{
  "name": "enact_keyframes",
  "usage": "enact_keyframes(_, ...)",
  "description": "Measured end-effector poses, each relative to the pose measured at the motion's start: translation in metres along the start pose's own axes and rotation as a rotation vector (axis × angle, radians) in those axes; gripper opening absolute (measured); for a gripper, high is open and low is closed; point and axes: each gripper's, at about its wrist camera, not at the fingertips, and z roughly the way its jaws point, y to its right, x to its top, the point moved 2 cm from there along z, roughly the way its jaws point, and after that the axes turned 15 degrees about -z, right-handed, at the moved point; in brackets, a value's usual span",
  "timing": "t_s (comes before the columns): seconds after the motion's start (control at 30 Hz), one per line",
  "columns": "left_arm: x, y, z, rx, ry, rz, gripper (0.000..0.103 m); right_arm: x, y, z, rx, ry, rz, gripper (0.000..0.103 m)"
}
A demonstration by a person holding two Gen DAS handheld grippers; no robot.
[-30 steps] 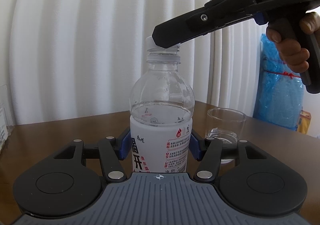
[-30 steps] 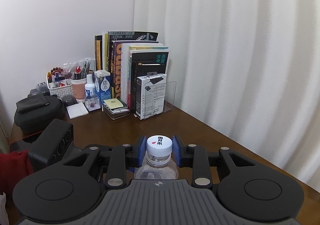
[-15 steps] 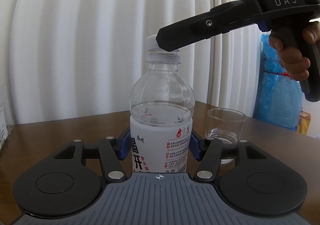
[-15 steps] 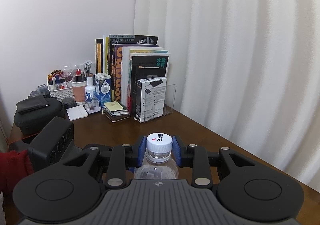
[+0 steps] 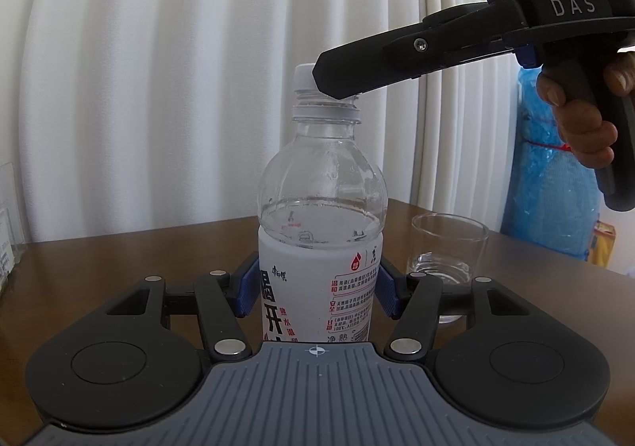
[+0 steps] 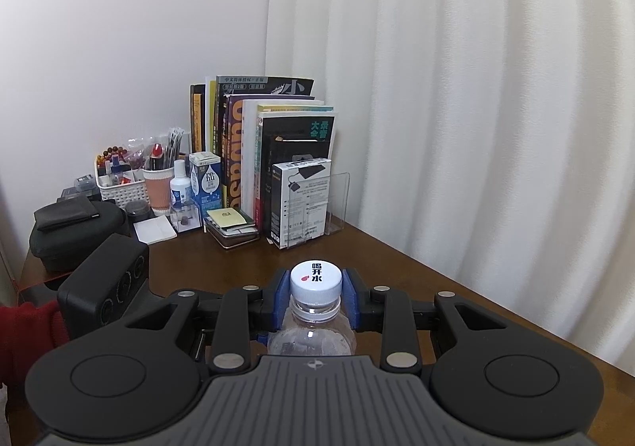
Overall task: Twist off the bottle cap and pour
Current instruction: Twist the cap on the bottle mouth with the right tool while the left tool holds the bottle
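A clear water bottle point(image 5: 321, 207) with a white label stands upright on the brown table. My left gripper point(image 5: 316, 283) is shut on the bottle's labelled body. The bottle's white cap point(image 6: 316, 280) sits between the blue pads of my right gripper point(image 6: 316, 297), which is shut on it from above. In the left wrist view the right gripper point(image 5: 337, 82) reaches in from the upper right and hides most of the cap point(image 5: 303, 76). A clear glass point(image 5: 448, 247) with a little water stands just right of the bottle.
Books point(image 6: 270, 152), a white box point(image 6: 301, 203), a basket of small items point(image 6: 119, 184) and a black case point(image 6: 75, 231) stand at the table's far left corner. White curtains hang behind. A blue plastic bag point(image 5: 551, 176) is at the right.
The right gripper has tilted and lifted slightly at its handle end while staying on the cap; the cap's printed top has turned. The bottle and left gripper have not moved.
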Motion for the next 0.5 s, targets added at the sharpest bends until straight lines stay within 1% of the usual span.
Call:
enact_keyframes(0.2, -0.0011, 0.0036, -0.0021, 0.007, 0.003, -0.001, 0.058, -0.0033, 0.0004, 0.0002, 0.003, -0.002, 0.012, 0.032)
enact_keyframes(0.37, 0.0009, -0.0052, -0.0001, -0.003, 0.003, -0.001, 0.058, -0.0029, 0.0006, 0.0012, 0.004, -0.002, 0.009, 0.032)
enact_keyframes(0.5, 0.0005, -0.0046, -0.0001, -0.003, 0.003, -0.001, 0.058, -0.0024, 0.0007, 0.0007, 0.003, -0.002, 0.008, 0.032)
